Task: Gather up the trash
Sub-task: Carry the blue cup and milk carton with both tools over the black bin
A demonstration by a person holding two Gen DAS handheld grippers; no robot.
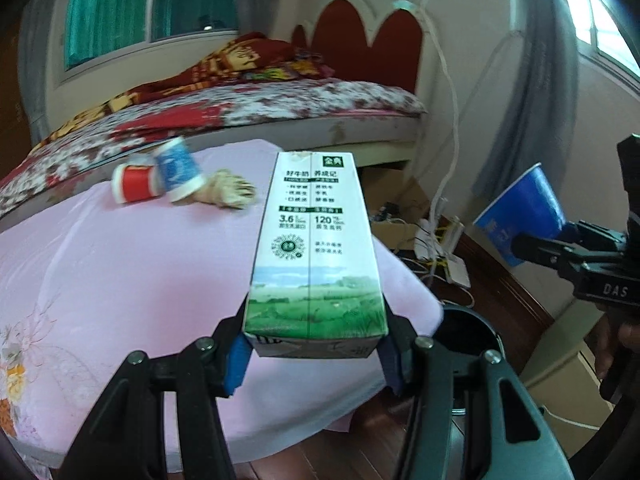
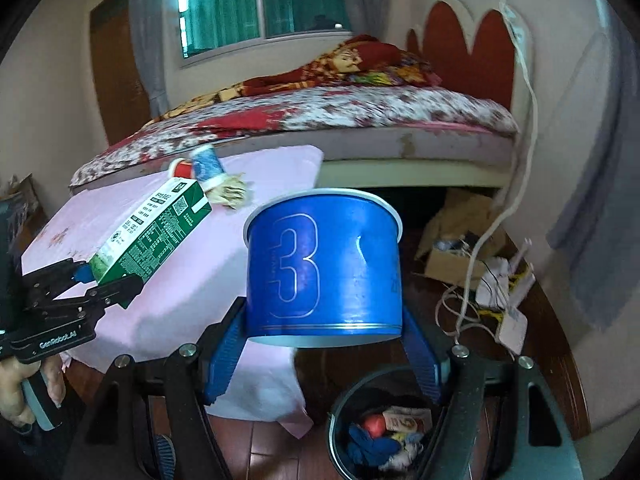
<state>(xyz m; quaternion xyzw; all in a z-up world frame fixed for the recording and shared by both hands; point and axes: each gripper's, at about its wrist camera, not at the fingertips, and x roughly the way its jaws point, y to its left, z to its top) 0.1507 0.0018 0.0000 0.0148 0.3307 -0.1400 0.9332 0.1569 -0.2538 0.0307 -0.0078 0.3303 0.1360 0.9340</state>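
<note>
My left gripper (image 1: pixel 316 344) is shut on the base of a white and green milk carton (image 1: pixel 312 248), its blue pads pressing both sides above the pink-clothed table (image 1: pixel 120 280). My right gripper (image 2: pixel 324 344) is shut on a blue paper cup (image 2: pixel 324 268) printed with a 3, held over the table's corner. Just below it stands a dark trash bin (image 2: pixel 340 432) with several scraps inside. Far back on the table lie a red cup (image 1: pixel 134 188), a second blue cup (image 1: pixel 178 172) and a crumpled wad (image 1: pixel 234 192). Each view shows the other gripper: the left gripper (image 2: pixel 106 280) with the milk carton (image 2: pixel 152 236), the right gripper (image 1: pixel 536 236) with the blue paper cup (image 1: pixel 524 216).
A bed (image 2: pixel 360 120) with a flowered cover stands behind the table. On the wooden floor to the right lie a cardboard box (image 2: pixel 452 248), tangled cables and a white router (image 2: pixel 512 328). A white cord (image 2: pixel 524 92) hangs down the wall. The bin's rim (image 1: pixel 468 320) sits at the table's near right corner.
</note>
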